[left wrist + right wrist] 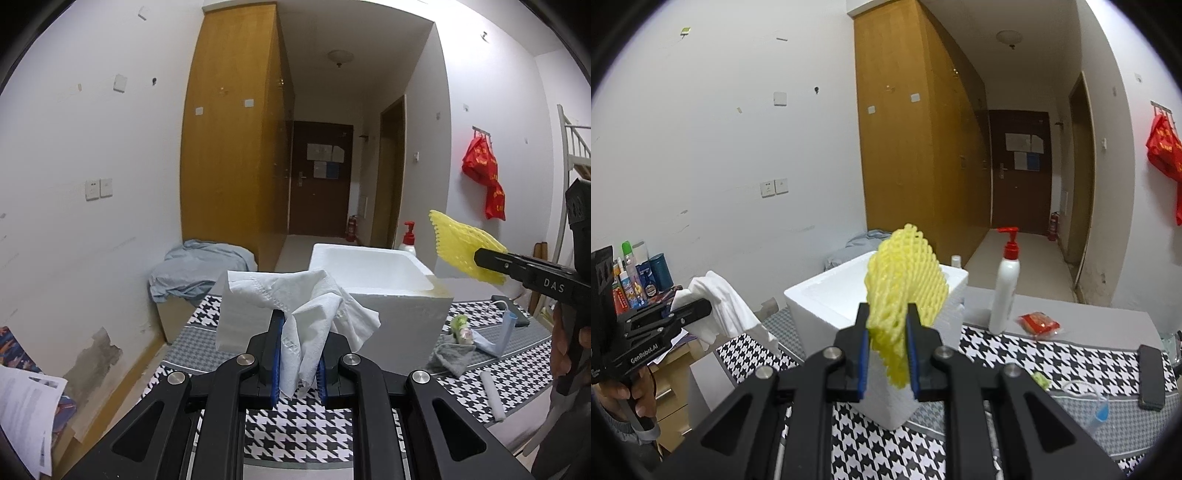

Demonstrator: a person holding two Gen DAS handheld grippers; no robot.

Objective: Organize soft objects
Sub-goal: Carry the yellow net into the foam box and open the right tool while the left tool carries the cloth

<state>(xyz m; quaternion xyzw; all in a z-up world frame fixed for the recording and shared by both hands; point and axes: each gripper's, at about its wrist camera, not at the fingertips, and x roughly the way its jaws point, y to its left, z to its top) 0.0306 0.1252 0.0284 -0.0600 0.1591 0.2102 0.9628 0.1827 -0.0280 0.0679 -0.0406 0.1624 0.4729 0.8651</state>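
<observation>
Meanwhile left claw [298, 354] pinches tissue [295, 306], right claw [886, 356] pinches foam net [905, 291], beside foam box [406, 306].

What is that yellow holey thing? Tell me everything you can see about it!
The yellow foam net is a soft mesh sleeve full of diamond-shaped holes, like the wrap put around fruit. It looks light and squashy. The right tongs pinch its lower part between blue pads, so it is flattened there and fans out above, standing upright and leaning a little. It is held in the air in front of the white foam box, touching only the tongs.
</observation>
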